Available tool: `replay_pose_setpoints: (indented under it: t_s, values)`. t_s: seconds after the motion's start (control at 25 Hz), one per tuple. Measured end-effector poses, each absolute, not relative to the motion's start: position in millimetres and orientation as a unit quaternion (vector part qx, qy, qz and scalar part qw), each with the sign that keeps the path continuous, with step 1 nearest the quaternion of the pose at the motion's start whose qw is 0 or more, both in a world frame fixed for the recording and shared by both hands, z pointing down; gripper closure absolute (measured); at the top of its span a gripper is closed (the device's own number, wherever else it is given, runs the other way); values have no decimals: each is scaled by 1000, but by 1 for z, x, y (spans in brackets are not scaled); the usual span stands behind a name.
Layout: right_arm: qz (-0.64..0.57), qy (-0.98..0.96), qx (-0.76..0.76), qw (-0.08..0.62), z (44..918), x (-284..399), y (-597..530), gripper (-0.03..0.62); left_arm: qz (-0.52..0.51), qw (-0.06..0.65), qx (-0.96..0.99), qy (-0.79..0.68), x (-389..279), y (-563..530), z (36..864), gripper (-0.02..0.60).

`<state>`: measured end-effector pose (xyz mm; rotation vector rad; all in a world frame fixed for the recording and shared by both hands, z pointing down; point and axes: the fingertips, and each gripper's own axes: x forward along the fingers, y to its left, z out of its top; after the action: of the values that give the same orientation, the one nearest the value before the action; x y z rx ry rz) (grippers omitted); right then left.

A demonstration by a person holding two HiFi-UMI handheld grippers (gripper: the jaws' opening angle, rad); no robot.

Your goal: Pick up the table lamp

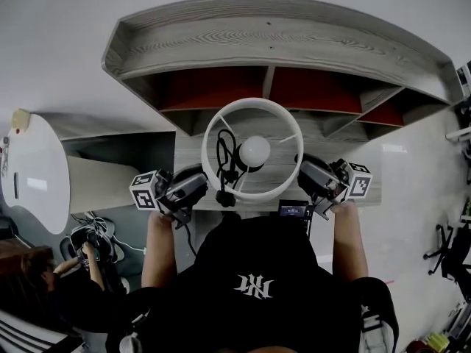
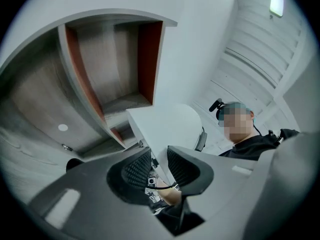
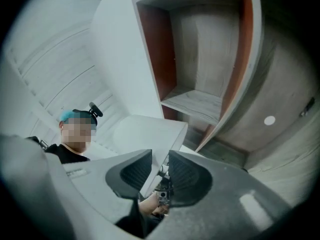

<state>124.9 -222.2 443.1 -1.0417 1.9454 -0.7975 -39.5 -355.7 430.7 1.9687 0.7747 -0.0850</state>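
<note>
The table lamp shows from above in the head view as a white ring-shaped shade (image 1: 253, 104) with a round bulb (image 1: 255, 150) and a black cord (image 1: 224, 169) inside. My left gripper (image 1: 200, 185) grips the shade's left side and my right gripper (image 1: 306, 170) its right side. In the left gripper view the white shade wall (image 2: 165, 126) runs between the ribbed pads of the left gripper (image 2: 159, 166). The right gripper view shows the same: the shade wall (image 3: 145, 134) is pinched in the right gripper (image 3: 160, 170). The lamp's base is hidden.
A grey wooden shelf unit (image 1: 280, 43) with red-backed compartments stands right behind the lamp, on a grey desk (image 1: 372, 190). A white round table (image 1: 33, 171) is at the left, with a seated person (image 1: 44, 278) below it. A black chair (image 1: 449, 248) stands at the right.
</note>
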Motion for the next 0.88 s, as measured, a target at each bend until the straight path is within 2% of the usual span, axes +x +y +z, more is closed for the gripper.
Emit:
replay_pose_setpoints:
  t_s: [0.88]
  values:
    - [-206,816,-434,320,346,114,-207,491,-60,415,849,322,-45,-346,339,468]
